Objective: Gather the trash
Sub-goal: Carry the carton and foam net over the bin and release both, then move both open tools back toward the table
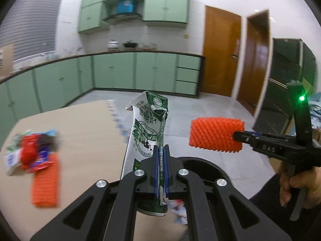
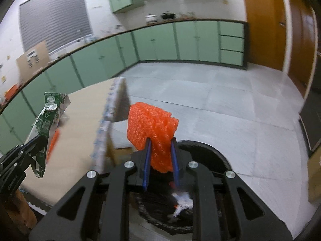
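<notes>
Nearest, low in both wrist views: black-lined trash bin (image 2: pixel 202 146), its rim curving behind the jaws, crumpled wrappers (image 2: pixel 181 200) already lying inside. It stands on the floor just off the right edge of the desk (image 1: pixel 86 124).

Left hand-held gripper (image 1: pixel 161 154): blue pads clamped together on a flattened green-and-white milk carton (image 1: pixel 148 124), pinched along one thin folded edge, the carton standing tall above the jaws and hanging below them. Risk: the grip takes only an edge, so the carton could swing or pull free during a fast carry and land on the floor beside the bin. Its length could also catch on the rim at release.

Right hand-held gripper (image 2: pixel 160 150): pads clamped on an orange foam net (image 2: pixel 152 128), the foam squeezed narrow between them and bulging above. Risk: the soft, springy foam may cling to the pads on opening, or drop short of the bin opening.

Both loads sit near each other over the bin. Risk: crowding, one gripper knocking the other's item.

Farther left, on the desk: a second orange foam net (image 1: pixel 46 182) and a pile of mixed wrappers (image 1: pixel 30 152), not yet collected. The pile is loose, so a single grasp could scatter it.

Far: green cabinets (image 1: pixel 112 72) and wooden doors (image 1: pixel 220 52), not involved.
</notes>
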The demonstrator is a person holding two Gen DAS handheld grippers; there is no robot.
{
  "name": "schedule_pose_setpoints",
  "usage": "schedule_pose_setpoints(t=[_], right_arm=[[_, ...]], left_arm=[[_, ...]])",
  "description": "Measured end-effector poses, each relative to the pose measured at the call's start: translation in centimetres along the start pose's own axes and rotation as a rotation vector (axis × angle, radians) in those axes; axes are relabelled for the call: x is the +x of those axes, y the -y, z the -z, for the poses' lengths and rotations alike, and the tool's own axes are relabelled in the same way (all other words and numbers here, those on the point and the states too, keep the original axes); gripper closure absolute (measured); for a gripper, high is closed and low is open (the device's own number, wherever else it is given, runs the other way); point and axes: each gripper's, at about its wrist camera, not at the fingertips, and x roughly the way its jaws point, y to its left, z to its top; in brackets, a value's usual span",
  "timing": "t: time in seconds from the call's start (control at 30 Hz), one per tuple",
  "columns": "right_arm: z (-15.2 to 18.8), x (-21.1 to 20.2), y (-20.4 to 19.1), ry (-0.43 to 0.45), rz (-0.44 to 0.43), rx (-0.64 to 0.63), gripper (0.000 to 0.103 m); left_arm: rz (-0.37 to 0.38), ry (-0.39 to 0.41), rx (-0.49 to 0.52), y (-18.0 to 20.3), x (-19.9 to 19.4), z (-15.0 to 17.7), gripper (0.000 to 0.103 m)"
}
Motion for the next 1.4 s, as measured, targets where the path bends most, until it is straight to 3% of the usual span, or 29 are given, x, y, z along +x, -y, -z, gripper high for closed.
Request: schedule_pose_setpoints(t=[0.23,0.37,0.53,0.57,0.63,0.77,0.9,1.07,1.2,1.4], right_arm=[[1.7,1.9,4.7,-0.060,0.063,0.071,0.085],[2.0,3.5,5.7,-0.093,0.083,0.088,0.085],[2.1,5.8,6.0,-0.149,0.100,0.099,0.076],[2.2,6.1,6.1,-0.157,0.102,0.104,0.076],[1.9,6.2,6.1,-0.155,0.103,0.111,0.075],[1.7,6.4,6.1,-0.152,0.105,0.120,0.068],[1.6,6.1,6.4,-0.138,0.103,0.123,0.067],[1.3,5.1,4.8,-0.121,0.085,0.086,0.067],[0.9,3.9,1.8,-0.097,0.046,0.029,0.062],[0.2,3.4,-6.5,-0.072,-0.085,-0.084,0.061]], left_arm=[[0.117,-0.098,0.050,5.6,6.9,0.4,0.098],[0.135,-0.141,0.059,7.2,9.6,1.4,0.098],[0.121,-0.209,0.069,7.5,12.8,2.9,0.097],[0.112,-0.221,0.074,7.5,13.5,3.2,0.095],[0.108,-0.243,0.075,7.5,14.6,3.4,0.077],[0.096,-0.245,0.073,7.3,15.5,3.6,0.072],[0.079,-0.207,0.062,6.6,13.9,3.0,0.071],[0.021,-0.148,0.022,4.2,10.3,2.1,0.062],[-0.072,-0.090,0.009,1.1,5.7,2.0,0.052],[-0.247,-0.044,-0.056,-5.7,-0.4,2.8,0.043]])
